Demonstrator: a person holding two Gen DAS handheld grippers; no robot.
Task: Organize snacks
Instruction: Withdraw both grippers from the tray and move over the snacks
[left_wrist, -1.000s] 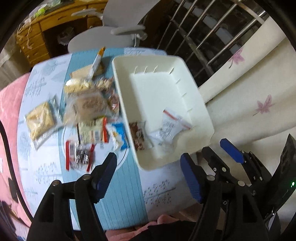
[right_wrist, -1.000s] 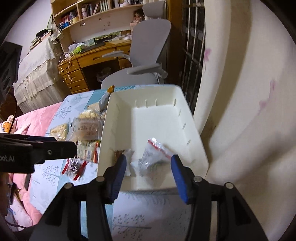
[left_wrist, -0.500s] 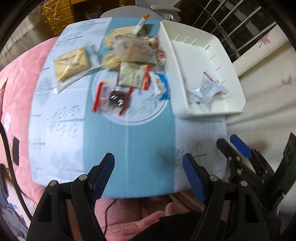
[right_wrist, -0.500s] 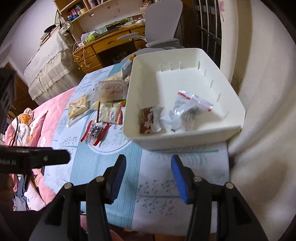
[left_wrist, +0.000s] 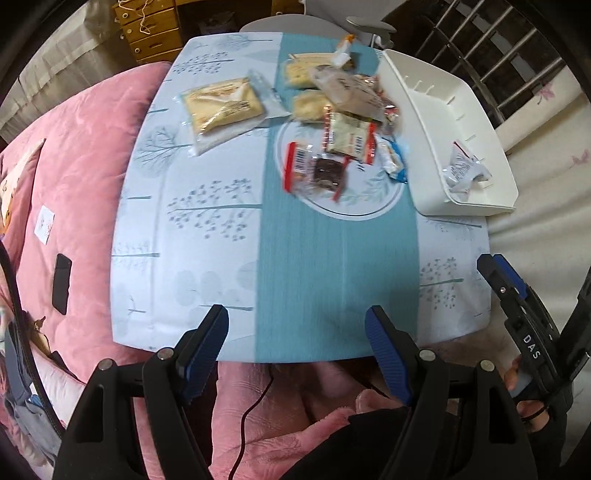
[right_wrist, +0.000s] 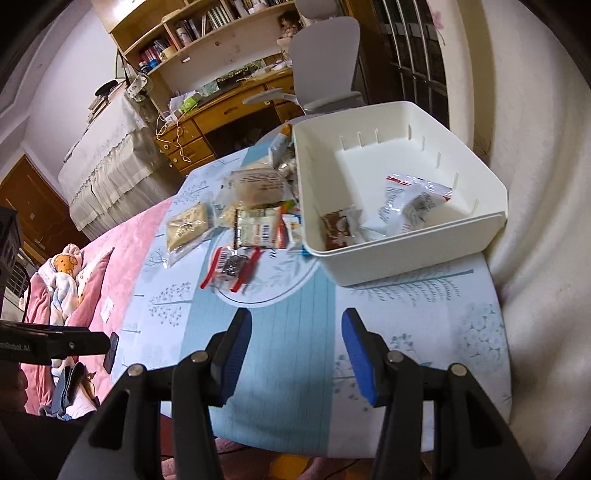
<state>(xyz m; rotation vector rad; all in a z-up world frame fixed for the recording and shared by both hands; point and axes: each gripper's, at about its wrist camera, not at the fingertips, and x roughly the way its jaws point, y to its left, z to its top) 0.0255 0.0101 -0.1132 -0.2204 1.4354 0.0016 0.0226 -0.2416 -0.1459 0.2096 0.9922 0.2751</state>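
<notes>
A white bin (left_wrist: 436, 110) (right_wrist: 406, 254) stands at the table's right side. It holds a clear red-edged packet (right_wrist: 410, 199) (left_wrist: 463, 171) and a brown snack packet (right_wrist: 338, 229). Several snack packets lie left of it: a red-edged dark one (left_wrist: 317, 171) (right_wrist: 231, 267), a white and red one (left_wrist: 349, 138) (right_wrist: 258, 229), a yellow biscuit bag (left_wrist: 223, 105) (right_wrist: 186, 223). My left gripper (left_wrist: 295, 345) is open and empty over the table's near edge. My right gripper (right_wrist: 293, 349) is open and empty, short of the bin.
The small table (left_wrist: 207, 206) stands on a pink bed cover (left_wrist: 74, 177) with a phone (left_wrist: 61, 282) on it. A grey chair (right_wrist: 325, 70) and a wooden desk (right_wrist: 221, 114) stand beyond. White curtain (right_wrist: 535, 221) is at the right.
Both grippers have pulled back from the bin toward the table's near edge, still open and empty. The left view has swung left over the loose snacks.
</notes>
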